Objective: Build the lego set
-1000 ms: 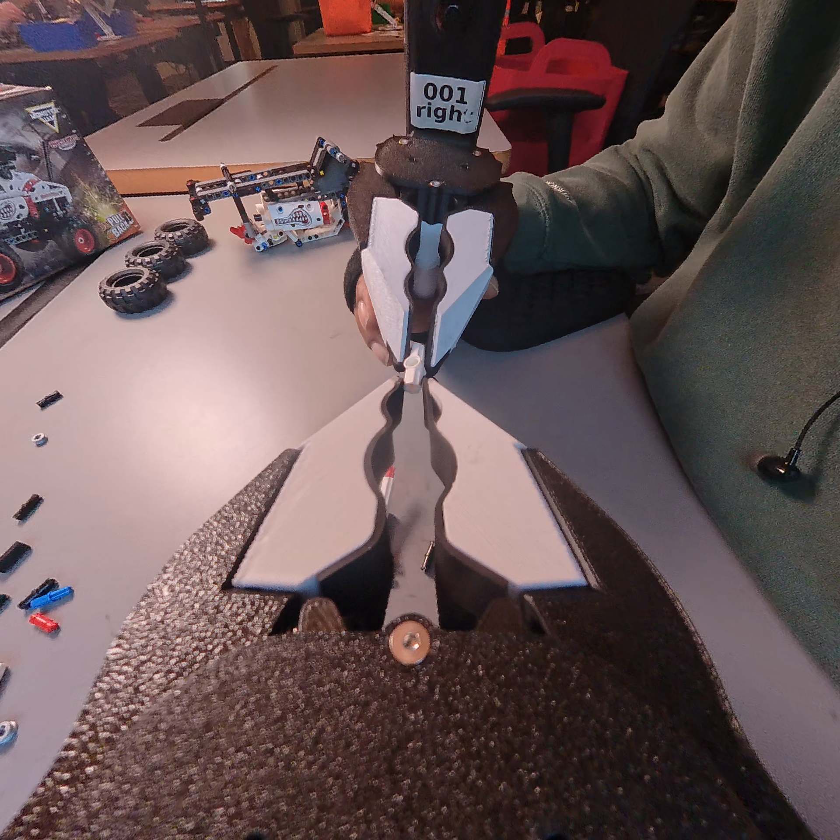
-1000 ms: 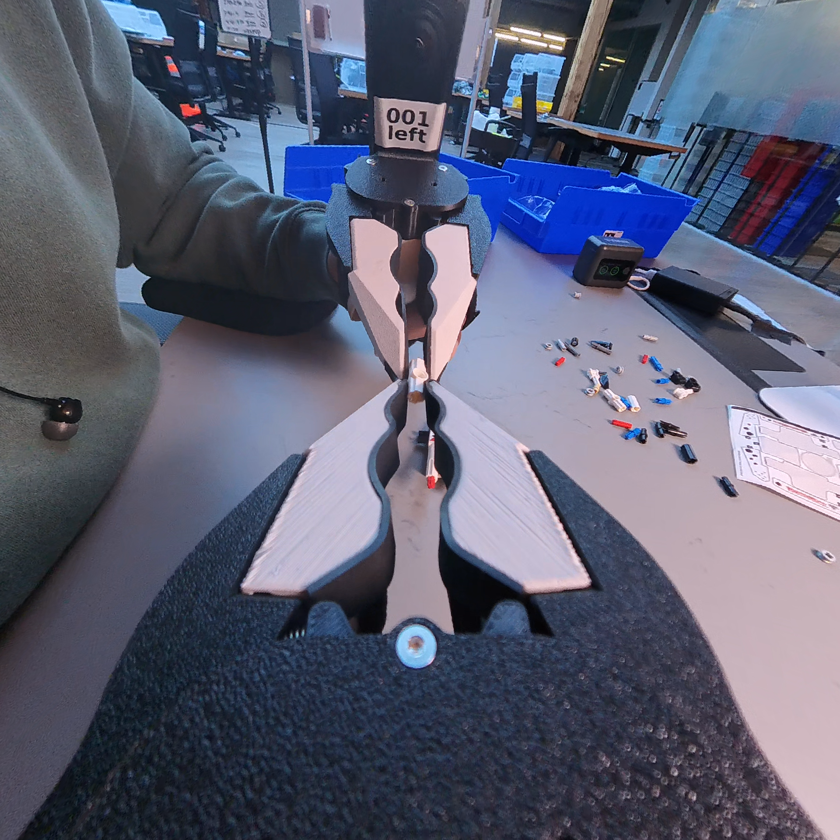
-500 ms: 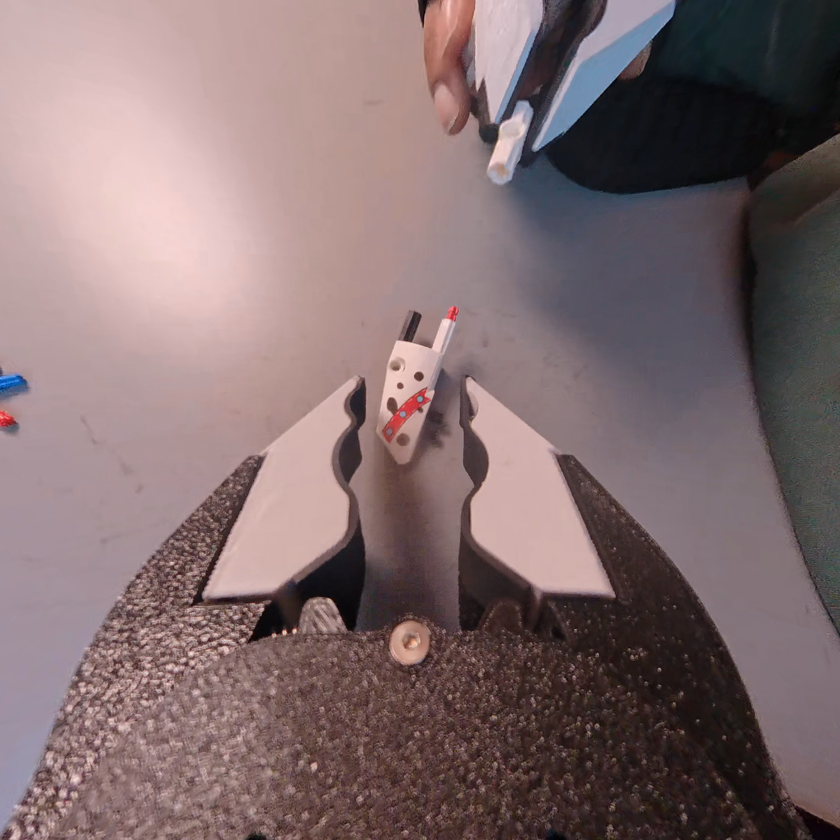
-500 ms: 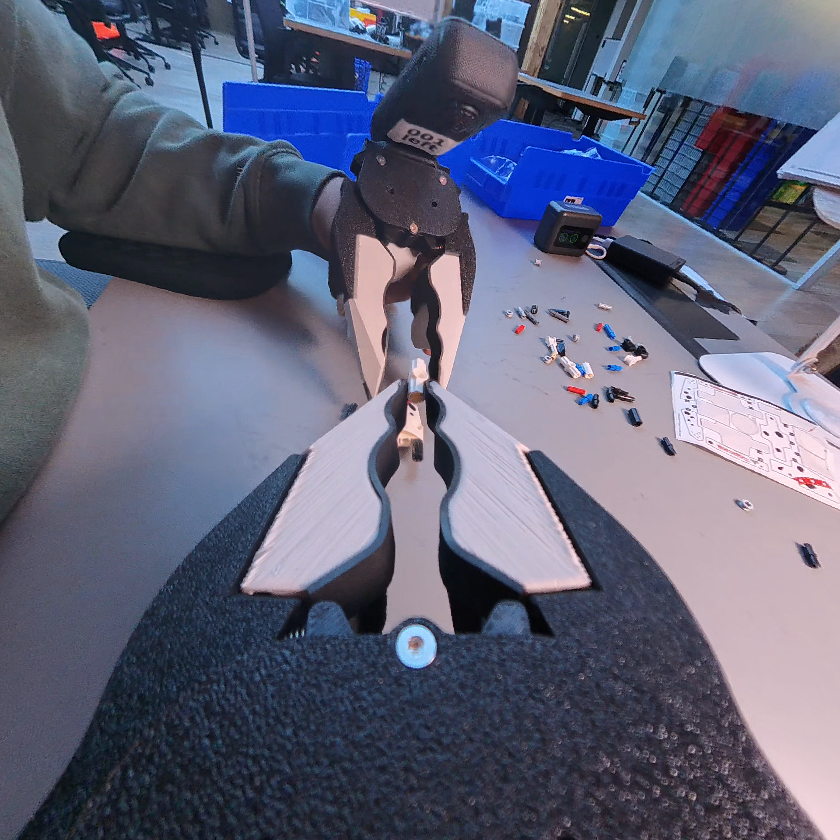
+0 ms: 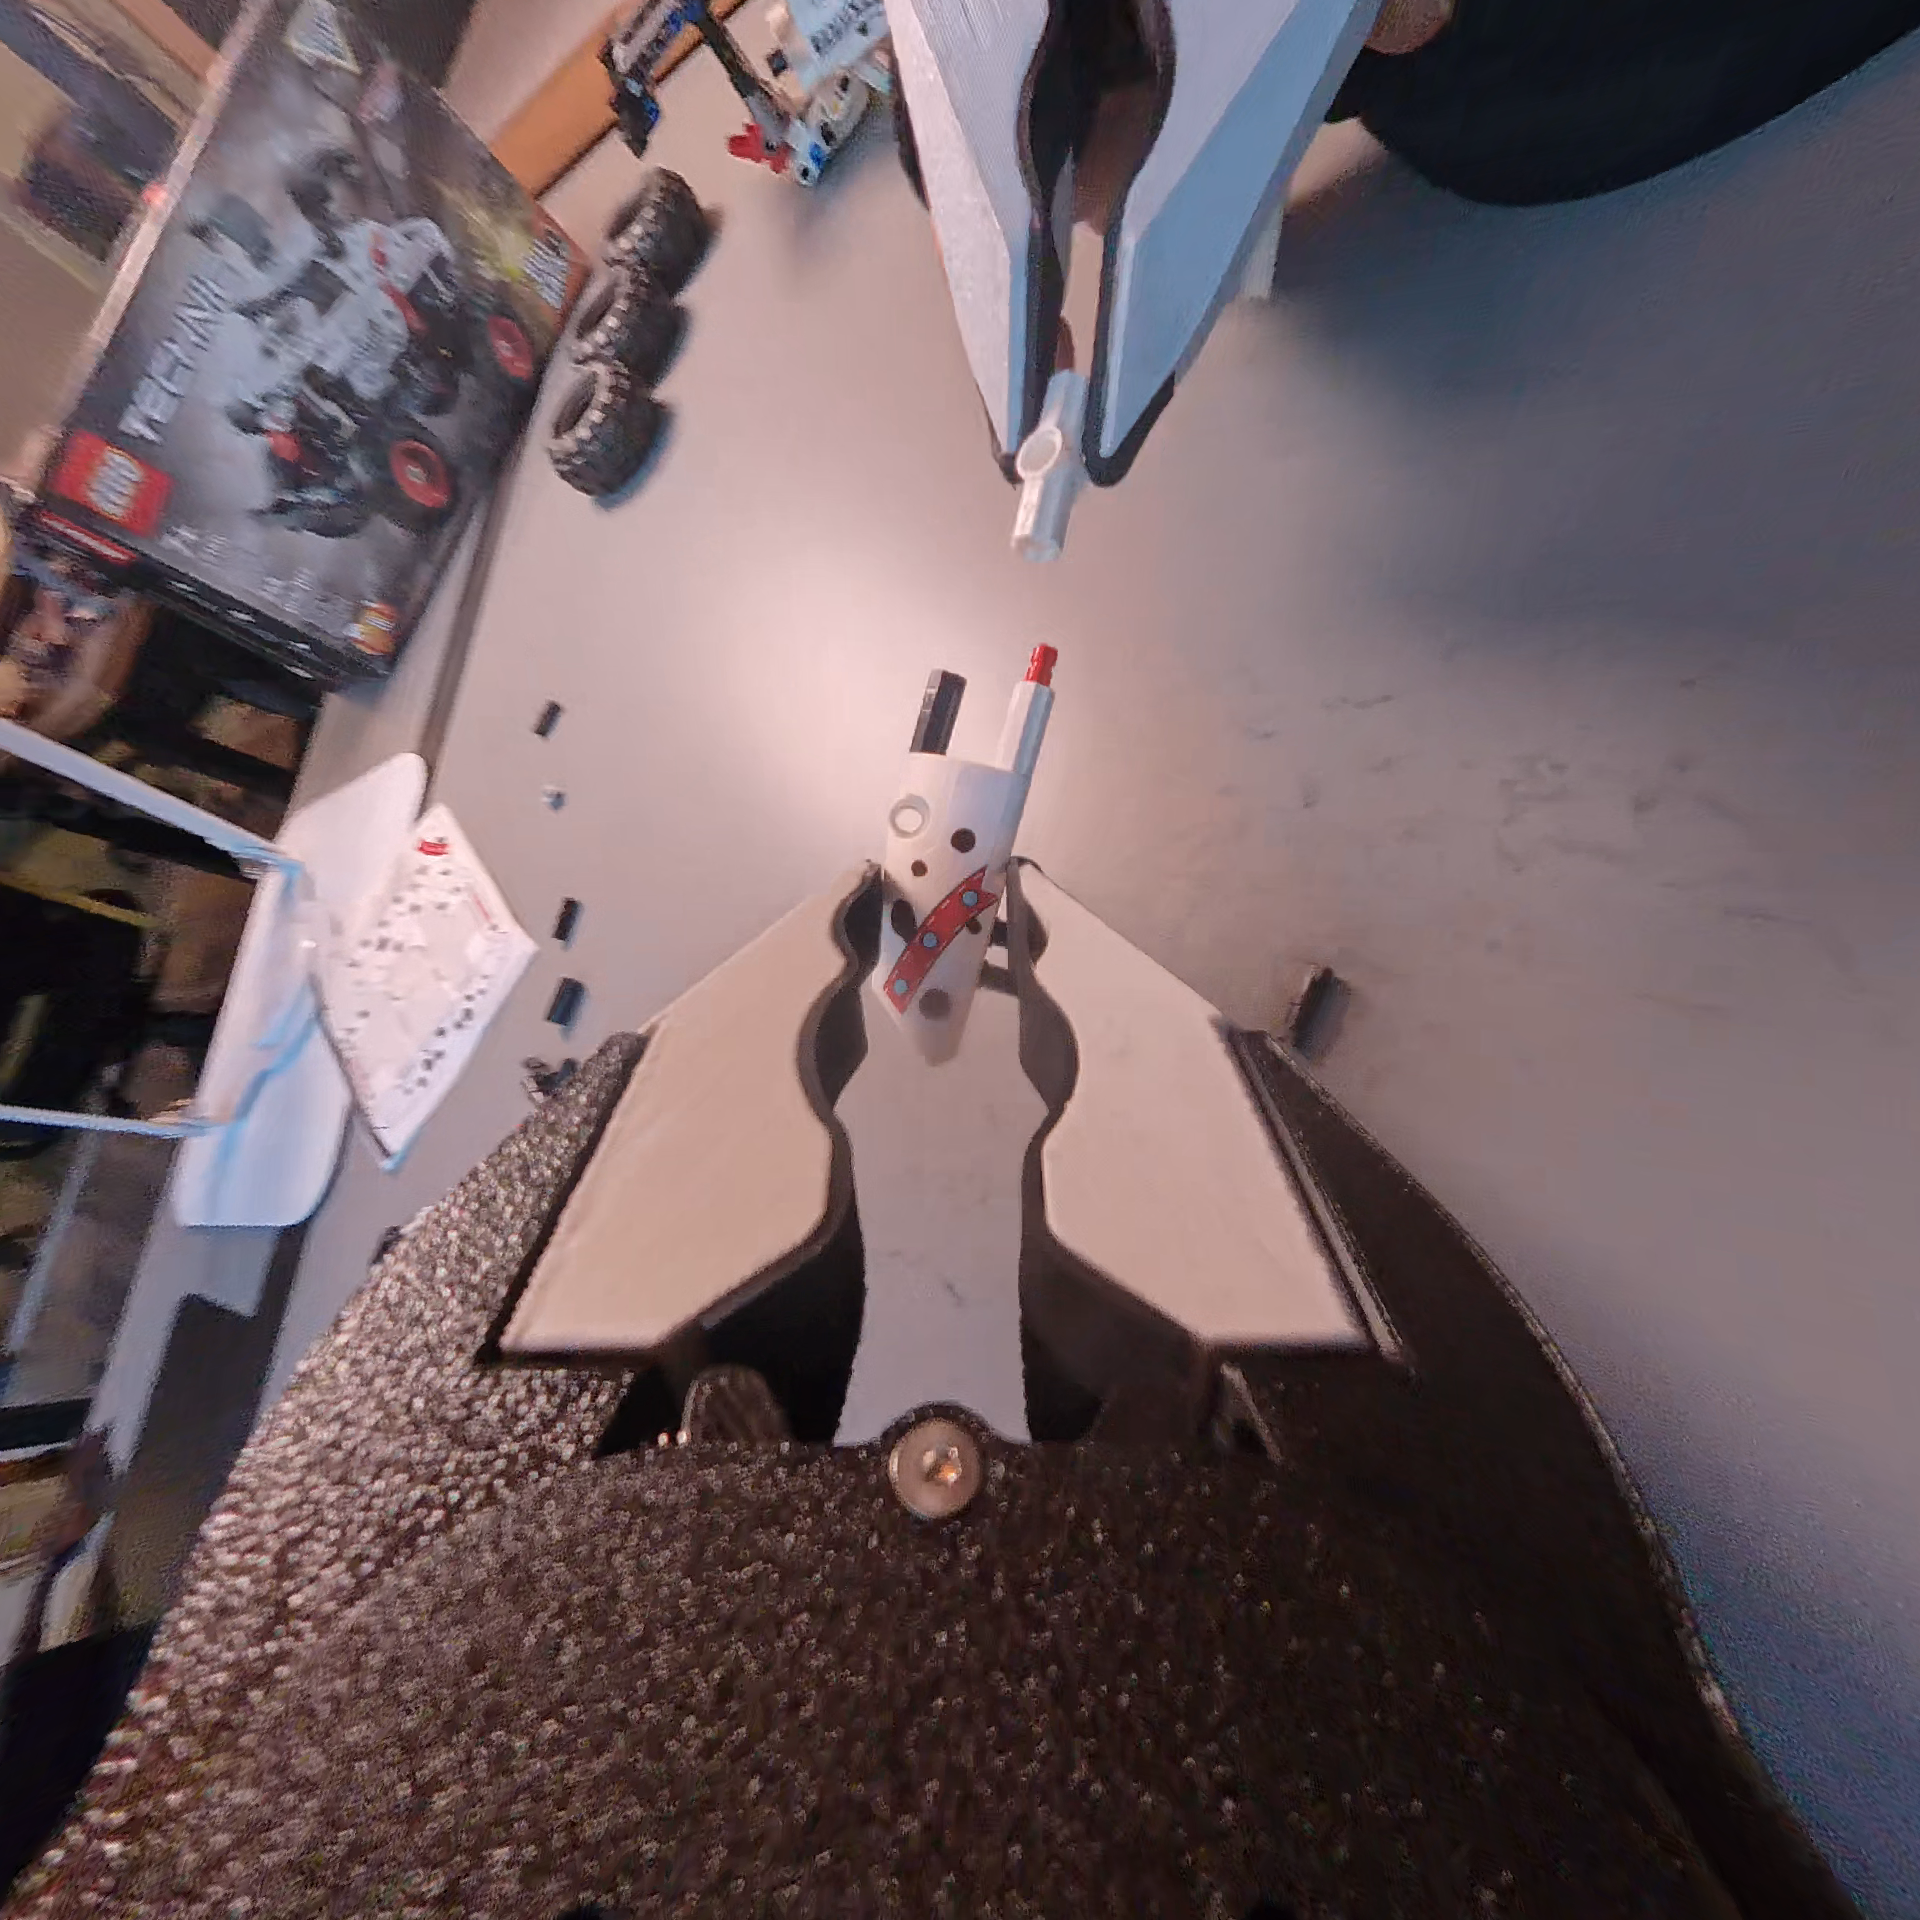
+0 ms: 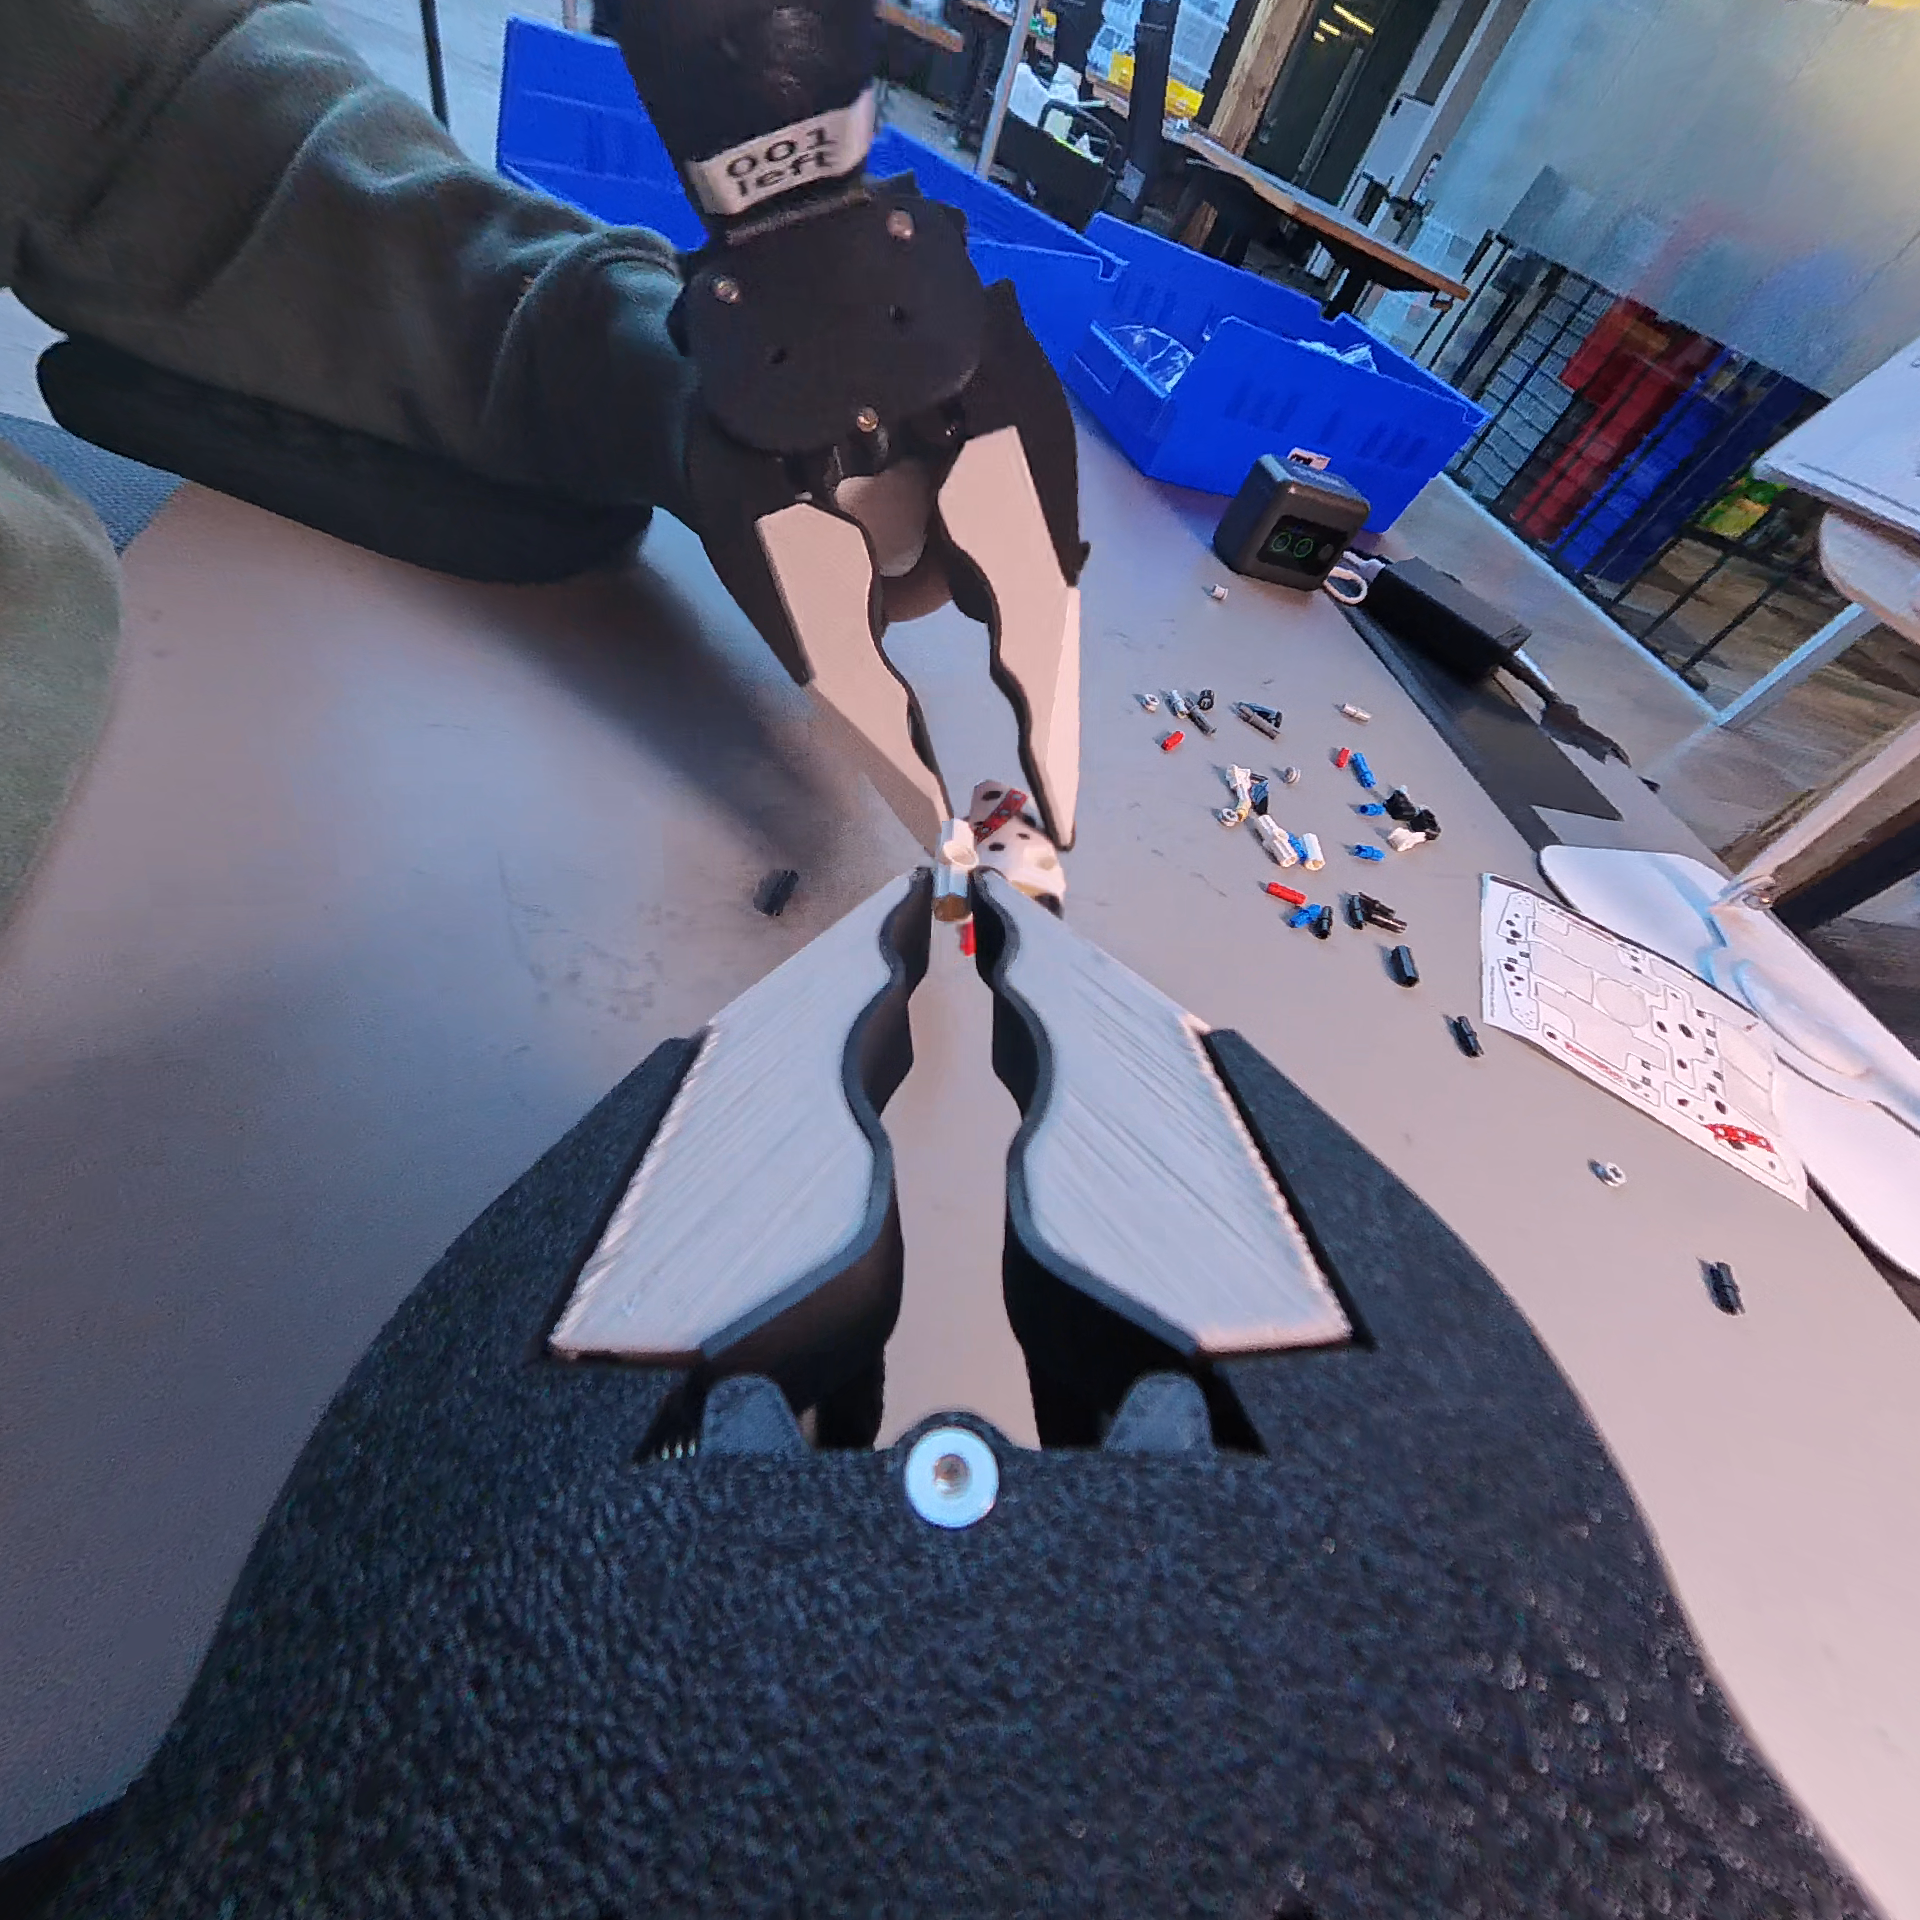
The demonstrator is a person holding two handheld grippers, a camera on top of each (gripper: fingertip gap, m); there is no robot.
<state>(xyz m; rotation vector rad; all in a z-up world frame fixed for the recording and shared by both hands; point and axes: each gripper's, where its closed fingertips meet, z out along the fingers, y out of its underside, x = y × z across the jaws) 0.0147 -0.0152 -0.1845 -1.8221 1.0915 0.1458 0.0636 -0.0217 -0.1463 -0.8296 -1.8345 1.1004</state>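
Two grippers are seen over the grey table (image 6: 364,935): right gripper (image 6: 951,883) clamped on a white connector (image 6: 953,868), frame centre; left gripper (image 5: 940,899) jaws apart around the white panel (image 5: 940,914). Blue bins (image 6: 1278,405) sit upper right.

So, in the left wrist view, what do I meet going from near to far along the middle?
The left claw → white panel with red stripe → red-tipped axle sticking out of it → white connector → right claw gripping it.
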